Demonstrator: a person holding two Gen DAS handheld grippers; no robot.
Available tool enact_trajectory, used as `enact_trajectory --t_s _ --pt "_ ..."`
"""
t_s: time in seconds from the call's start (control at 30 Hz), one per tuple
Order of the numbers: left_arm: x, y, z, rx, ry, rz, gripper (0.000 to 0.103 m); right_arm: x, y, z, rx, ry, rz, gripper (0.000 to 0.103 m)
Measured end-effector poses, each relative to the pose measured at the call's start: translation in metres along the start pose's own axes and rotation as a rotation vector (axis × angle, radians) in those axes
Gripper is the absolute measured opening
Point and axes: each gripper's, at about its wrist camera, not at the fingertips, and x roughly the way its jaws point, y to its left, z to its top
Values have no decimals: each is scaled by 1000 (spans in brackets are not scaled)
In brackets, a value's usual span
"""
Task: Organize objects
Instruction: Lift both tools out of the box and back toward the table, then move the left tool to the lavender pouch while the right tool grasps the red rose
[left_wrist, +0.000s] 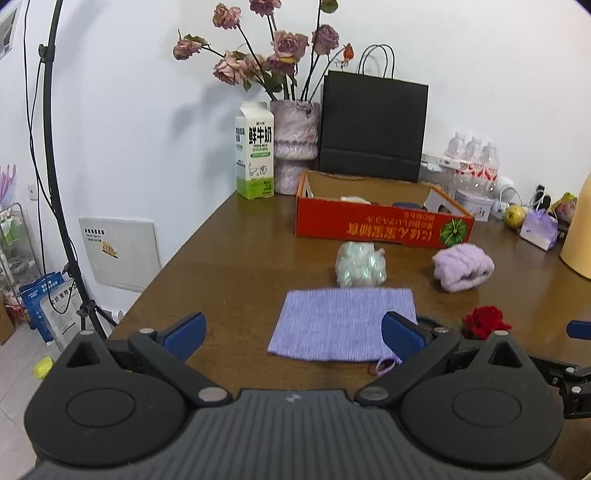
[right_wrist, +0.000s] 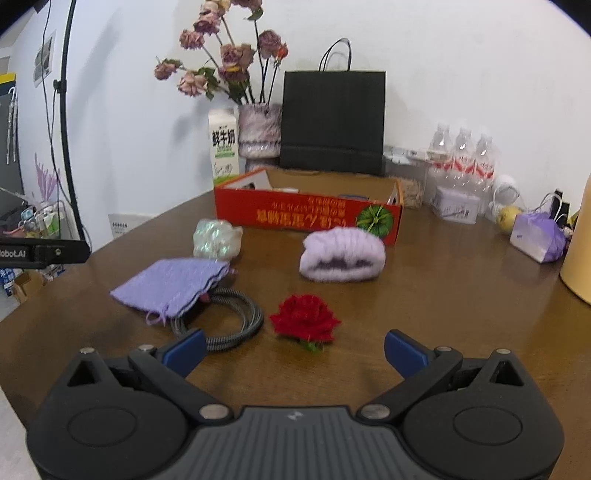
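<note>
My left gripper (left_wrist: 293, 336) is open, hovering at the near edge of a flat purple knitted pouch (left_wrist: 341, 323). Beyond the pouch lie a shiny pale crumpled bundle (left_wrist: 360, 264) and a fluffy lilac headband (left_wrist: 462, 268). A red fabric rose (left_wrist: 484, 320) lies to the right. My right gripper (right_wrist: 293, 352) is open too, just short of the red rose (right_wrist: 304, 320). Left of the rose, a coiled braided cable (right_wrist: 225, 320) pokes out from under the pouch (right_wrist: 173, 282). A red open cardboard box (right_wrist: 306, 216) stands behind the headband (right_wrist: 341, 258), with items inside it.
Along the wall stand a milk carton (left_wrist: 255, 151), a vase of dried roses (left_wrist: 295, 146), a black paper bag (left_wrist: 373, 129) and water bottles (left_wrist: 474, 162). A yellow container (right_wrist: 580, 251) and a purple packet (right_wrist: 537, 238) sit at the right. The table's left edge (left_wrist: 177, 258) drops to the floor.
</note>
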Motion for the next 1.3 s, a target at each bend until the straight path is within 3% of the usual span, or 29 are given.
enact_trajectory --t_s 0.3,0.6,0.87,0.93,1.13,1.3 --pt "3 -1 -8 17 12 -9 103 9 -4 -9 8 32 7 103" --pt "23 -11 -10 44 52 -15 103 52 -19 4 -11 73 -5 101" --pt "33 -11 -8 38 78 -5 103 97 -24 16 10 128 39 82" --pt "36 -12 -7 36 83 -12 103 100 -24 18 11 128 54 69" --pt "42 -16 -5 31 82 -29 103 103 -19 19 -17 112 61 48" --pt "49 -18 -5 34 90 -38 103 100 -12 17 -60 87 50 38"
